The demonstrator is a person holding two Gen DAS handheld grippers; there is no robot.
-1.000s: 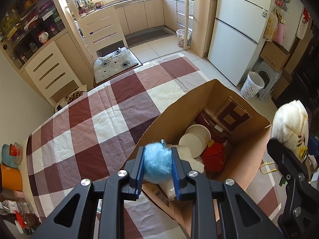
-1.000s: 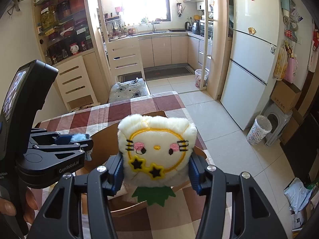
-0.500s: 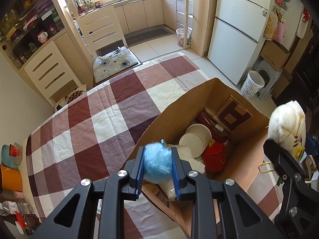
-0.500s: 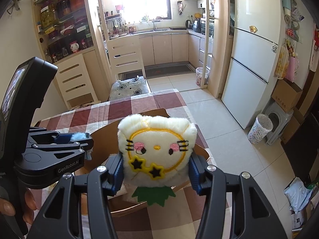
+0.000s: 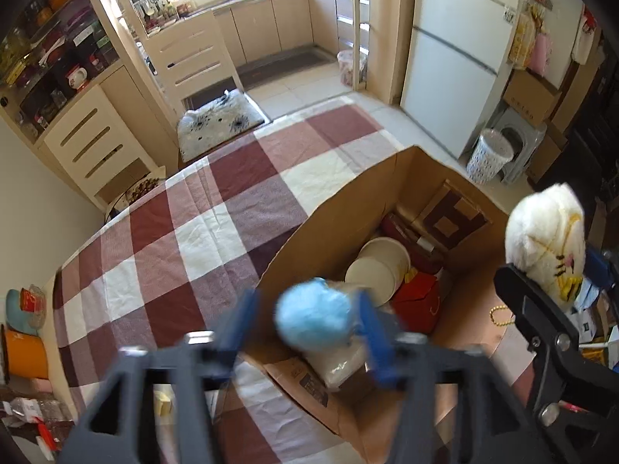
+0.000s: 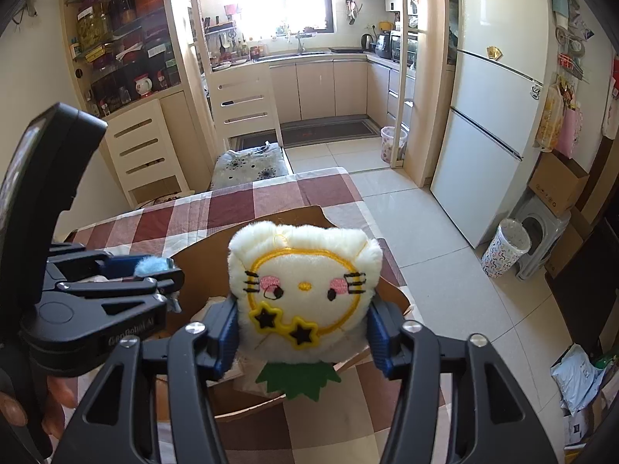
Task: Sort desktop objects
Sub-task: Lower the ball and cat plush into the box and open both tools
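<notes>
My left gripper hangs over the open cardboard box, and its jaws are opening. A fluffy blue pompom sits loose between them, near the right pad, with a clear gap at the left pad. The right gripper holds a white plush toy with yellow star glasses. Its jaws are opening too, though both pads still touch the plush's sides. That plush hangs above the box's right wall. In the right wrist view the left gripper with the pompom is at the left.
Inside the box lie a white paper cup, a red carton, a plastic bag and a brown patterned box. The box stands on a red-and-white checked tablecloth. Beyond are a cushioned chair and a fridge.
The left jaws have spread wide and let go of the blue pompom, which now sits loose between them. The right jaws have eased slightly around the plush. Neither hand has moved noticeably.
</notes>
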